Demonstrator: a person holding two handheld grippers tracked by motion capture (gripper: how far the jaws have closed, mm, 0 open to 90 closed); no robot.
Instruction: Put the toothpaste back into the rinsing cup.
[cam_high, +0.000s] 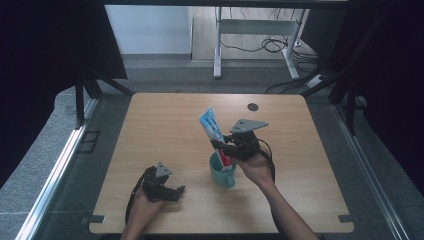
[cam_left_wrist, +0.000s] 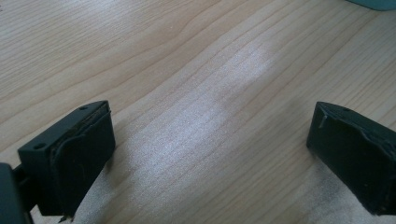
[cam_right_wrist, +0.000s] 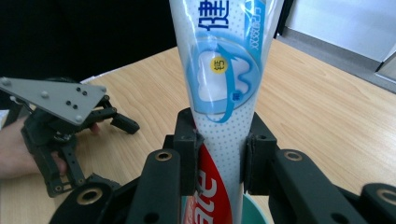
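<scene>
A white, blue and red toothpaste tube (cam_high: 214, 132) stands tilted with its lower end inside a teal cup (cam_high: 222, 171) near the table's middle. My right gripper (cam_high: 223, 148) is shut on the tube just above the cup's rim. In the right gripper view the tube (cam_right_wrist: 223, 93) rises between the two black pads (cam_right_wrist: 189, 156), which press on its sides, and the cup's rim (cam_right_wrist: 254, 205) shows below. My left gripper (cam_high: 175, 192) rests low on the table at the front left, open. In the left gripper view its jaws stand wide apart over bare wood, gripper (cam_left_wrist: 210, 154).
The wooden table (cam_high: 165, 125) has a small dark round disc (cam_high: 253, 106) near its far edge. Beyond the table are a grey floor, a desk frame with cables and dark curtains at both sides. The left gripper (cam_right_wrist: 60, 126) and its hand lie to the left in the right gripper view.
</scene>
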